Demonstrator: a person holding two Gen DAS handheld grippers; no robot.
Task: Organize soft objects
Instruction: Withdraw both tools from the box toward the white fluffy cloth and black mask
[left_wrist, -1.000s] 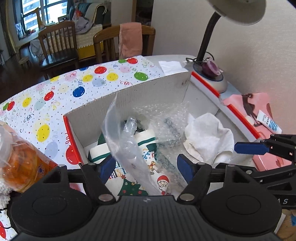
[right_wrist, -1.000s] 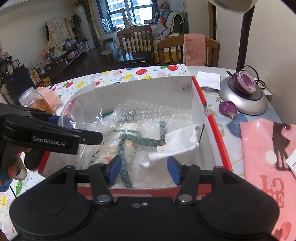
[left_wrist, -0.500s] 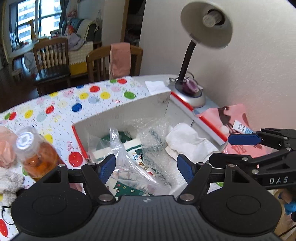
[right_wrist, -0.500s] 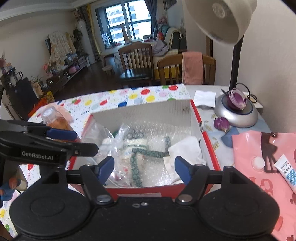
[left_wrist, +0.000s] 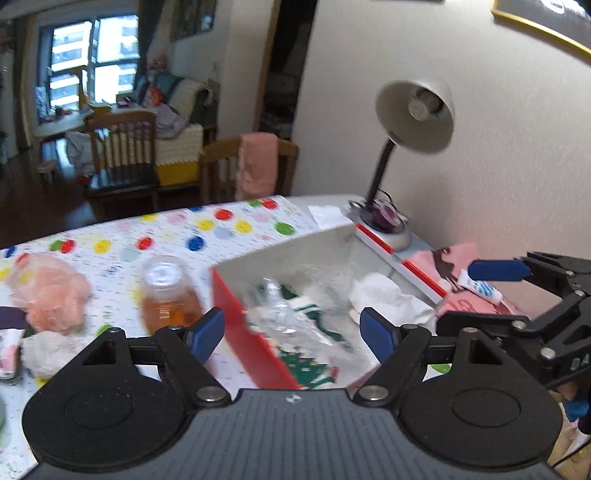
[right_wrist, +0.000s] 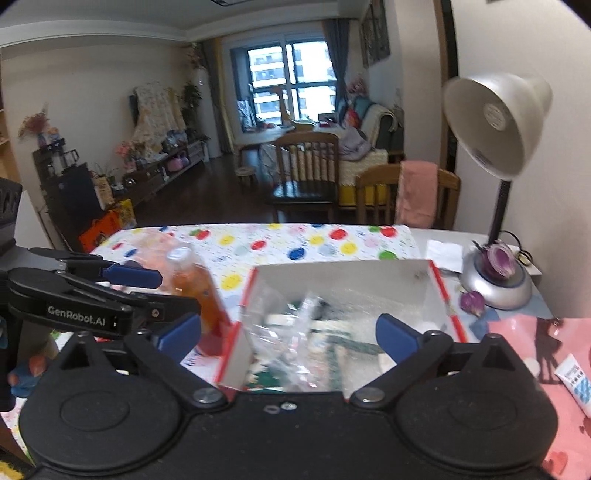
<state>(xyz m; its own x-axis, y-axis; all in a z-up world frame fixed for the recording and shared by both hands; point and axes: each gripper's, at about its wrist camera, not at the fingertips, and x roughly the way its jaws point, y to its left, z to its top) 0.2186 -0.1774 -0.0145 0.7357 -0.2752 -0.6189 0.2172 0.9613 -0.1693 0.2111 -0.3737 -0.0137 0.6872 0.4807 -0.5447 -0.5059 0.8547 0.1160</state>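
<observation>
Working from the biggest thing down, start with the bench (left_wrist: 122, 236) and its balloon-print cover, where the loose items are spread out. The red-and-white box (right_wrist: 343, 280) sits on it near the lamp (right_wrist: 495, 122) and already holds a clear plastic bag (right_wrist: 291, 332), bubble wrap (left_wrist: 325, 280), printed green-and-white cloth (left_wrist: 306, 365) and a crumpled white cloth (left_wrist: 388, 299).

Both tools are empty. Your left hand-held gripper (left_wrist: 291, 330) hangs above the box's near left corner with its jaws spread wide and nothing between them. Your right hand-held gripper (right_wrist: 288, 332) is just as wide and bare, over the box's near edge.

The soft pieces that look left to sort lie to the left of the box: a peach-coloured soft bundle (left_wrist: 51, 291) and, nearer you, a small whitish wad (left_wrist: 48, 350). An orange bottle (left_wrist: 168, 299) stands between them and the box, just beside the red wall.

To do the next pick well, I would take the left tool out past the bottle instead of over it, since a brush could tip it. Come down on the bundle from above, pinch a thick fold near its middle so it does not slip, and lift it well above the box wall before carrying it across. Keep the right tool back so the two do not meet.
</observation>
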